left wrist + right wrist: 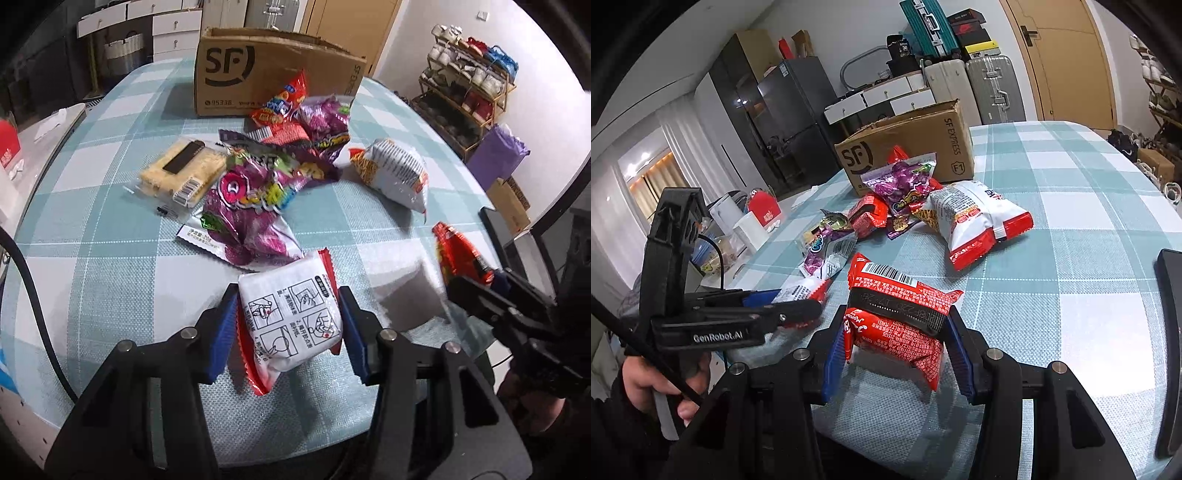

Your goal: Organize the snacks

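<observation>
My left tongs (288, 325) are clamped across a white, red-edged foil snack packet printed with instruction drawings (291, 321), held just above the teal-and-white checked worktop (110, 258); my right tongs (897, 343) are clamped on a red crinkly plastic snack packet with a barcode and a black band (901, 314), also lifted clear; I judge both packets light, soft and air-puffed, slippery on the film, with contents that could crush, so a mild squeeze across the padded middle suits better than pinching a sealed edge, which might slide out.

The rest of the snacks lie in a loose heap toward twelve o'clock: purple glossy candy bags (255, 206), a clear-wrapped pale yellow biscuit pack (181, 170) at about ten o'clock of the heap, and a white-and-red pillow bag of crisps (979, 218) at about two o'clock.

Beyond the heap stands a brown corrugated cardboard box marked SF (258, 74), flaps open, touching or nearly touching the farthest bags; I cannot see inside it, so whether it holds anything I cannot tell; it looks to me the likely destination.
</observation>
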Available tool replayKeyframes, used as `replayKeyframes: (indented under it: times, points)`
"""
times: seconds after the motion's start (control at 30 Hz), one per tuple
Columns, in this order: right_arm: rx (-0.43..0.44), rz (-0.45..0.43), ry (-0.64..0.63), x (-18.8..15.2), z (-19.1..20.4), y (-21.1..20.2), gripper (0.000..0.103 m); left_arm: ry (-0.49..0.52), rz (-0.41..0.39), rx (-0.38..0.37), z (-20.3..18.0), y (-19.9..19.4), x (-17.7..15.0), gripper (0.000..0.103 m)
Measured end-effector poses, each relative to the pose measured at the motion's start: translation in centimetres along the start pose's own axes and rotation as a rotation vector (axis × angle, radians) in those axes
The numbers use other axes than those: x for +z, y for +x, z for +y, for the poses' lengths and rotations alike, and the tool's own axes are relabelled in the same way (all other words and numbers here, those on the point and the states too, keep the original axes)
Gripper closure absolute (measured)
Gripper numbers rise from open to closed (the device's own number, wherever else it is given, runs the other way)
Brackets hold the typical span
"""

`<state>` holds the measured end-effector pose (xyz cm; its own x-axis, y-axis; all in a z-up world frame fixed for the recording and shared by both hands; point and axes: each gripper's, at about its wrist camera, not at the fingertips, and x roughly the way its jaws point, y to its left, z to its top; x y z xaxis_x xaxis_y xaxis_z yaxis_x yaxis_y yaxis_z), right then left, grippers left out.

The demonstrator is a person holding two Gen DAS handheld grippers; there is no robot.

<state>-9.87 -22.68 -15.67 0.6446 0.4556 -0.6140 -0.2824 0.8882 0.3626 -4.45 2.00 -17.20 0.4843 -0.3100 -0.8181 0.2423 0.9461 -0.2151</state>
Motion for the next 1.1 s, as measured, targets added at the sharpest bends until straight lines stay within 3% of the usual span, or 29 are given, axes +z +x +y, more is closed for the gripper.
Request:
replayKeyframes:
  times: [0.2, 0.6, 0.9, 1.1]
  points:
    - [-0.001, -0.001, 0.006, 0.0, -0.1, -0.1, 0.053, -0.022, -0.003, -0.03, 0.5, -0.6, 0.0, 0.054]
    - [0.012, -0.032, -0.028, 0.6, 0.5, -1.1, 0.053, -0.059, -0.061, -0.017, 1.8, -3.8, 0.5, 0.054]
    - [0.029, -0.079, -0.056, 3.4, 1.1, -2.2, 0.053, -0.026, -0.132, 0.007, 1.7, -6.7, 3.7, 0.054]
    - [0.057, -0.115, -0.093, 6.8, 1.9, -3.0, 0.053, -0.006, -0.166, -0.044, 1.2, -8.1, 7.3, 0.054]
